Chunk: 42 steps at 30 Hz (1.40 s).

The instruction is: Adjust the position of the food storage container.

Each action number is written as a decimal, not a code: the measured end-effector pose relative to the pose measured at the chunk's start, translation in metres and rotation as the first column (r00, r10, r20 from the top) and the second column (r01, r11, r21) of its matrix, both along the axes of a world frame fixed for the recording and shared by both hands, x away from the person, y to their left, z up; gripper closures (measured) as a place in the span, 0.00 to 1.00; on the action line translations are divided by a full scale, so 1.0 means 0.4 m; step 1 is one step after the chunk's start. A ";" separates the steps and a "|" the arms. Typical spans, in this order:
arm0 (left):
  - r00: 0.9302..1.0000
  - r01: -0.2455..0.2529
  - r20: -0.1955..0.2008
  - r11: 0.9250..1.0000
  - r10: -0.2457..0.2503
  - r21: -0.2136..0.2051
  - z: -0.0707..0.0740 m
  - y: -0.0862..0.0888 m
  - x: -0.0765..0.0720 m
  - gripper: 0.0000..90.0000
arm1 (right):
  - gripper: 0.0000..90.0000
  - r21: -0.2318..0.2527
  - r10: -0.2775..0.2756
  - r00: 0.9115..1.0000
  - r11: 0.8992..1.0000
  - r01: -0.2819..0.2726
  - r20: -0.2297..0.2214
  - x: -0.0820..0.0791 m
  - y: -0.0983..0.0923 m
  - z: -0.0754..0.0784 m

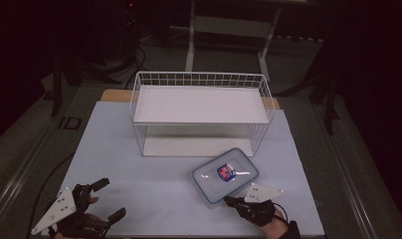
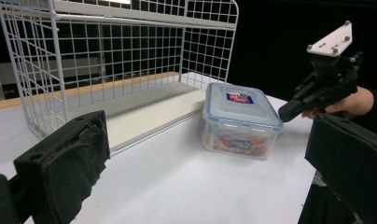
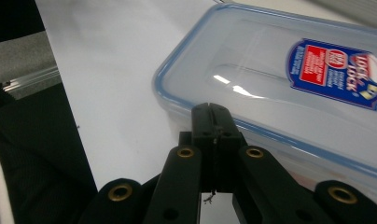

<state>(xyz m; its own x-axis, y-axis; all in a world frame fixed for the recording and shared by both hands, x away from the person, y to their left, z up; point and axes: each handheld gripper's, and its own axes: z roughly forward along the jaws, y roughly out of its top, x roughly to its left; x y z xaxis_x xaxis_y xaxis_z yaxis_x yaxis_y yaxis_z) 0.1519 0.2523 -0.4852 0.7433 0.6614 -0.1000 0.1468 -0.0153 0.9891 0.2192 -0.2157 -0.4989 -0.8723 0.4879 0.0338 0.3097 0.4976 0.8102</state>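
A clear plastic food box [image 1: 225, 174] with a blue-rimmed lid and a red and blue label lies on the white table in front of the wire rack. My right gripper [image 1: 229, 200] is shut with nothing between its jaws. Its tips sit right at the near rim of the box's lid [image 3: 289, 79], as the right gripper view [image 3: 214, 114] shows. My left gripper [image 1: 109, 199] rests at the table's near left corner, open wide and empty. In the left gripper view the box [image 2: 240, 119] stands ahead between the two pads [image 2: 65, 163], with the right gripper [image 2: 287, 112] at its right corner.
A white wire rack [image 1: 199, 79] with an upper shelf and a lower white board stands at the back middle of the table [image 1: 154, 189]. Its open front faces me. A table frame and cables stand on the dark floor behind.
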 end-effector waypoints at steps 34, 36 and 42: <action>1.000 -0.004 -0.007 1.000 0.004 -0.001 -0.003 0.005 -0.004 0.00 | 1.00 -0.014 -0.354 0.935 0.935 0.354 0.029 0.207 -0.212 -0.049; 1.000 -0.003 -0.007 1.000 0.003 0.001 -0.003 0.005 -0.003 0.00 | 1.00 -0.010 -0.354 0.935 0.935 0.355 0.032 0.202 -0.212 -0.046; 1.000 0.000 -0.006 1.000 0.000 0.010 -0.003 0.002 -0.003 0.00 | 1.00 -0.008 -0.319 0.947 0.947 0.320 0.031 0.175 -0.196 -0.039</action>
<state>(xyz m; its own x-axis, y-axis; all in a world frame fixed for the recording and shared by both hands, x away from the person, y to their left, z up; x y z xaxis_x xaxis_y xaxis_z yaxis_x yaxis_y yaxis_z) 0.1505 0.2529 -0.4863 0.7426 0.6625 -0.0979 0.1527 -0.0252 0.9880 0.2891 -0.2941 -0.5143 -0.6711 0.7414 0.0028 0.4305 0.3866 0.8156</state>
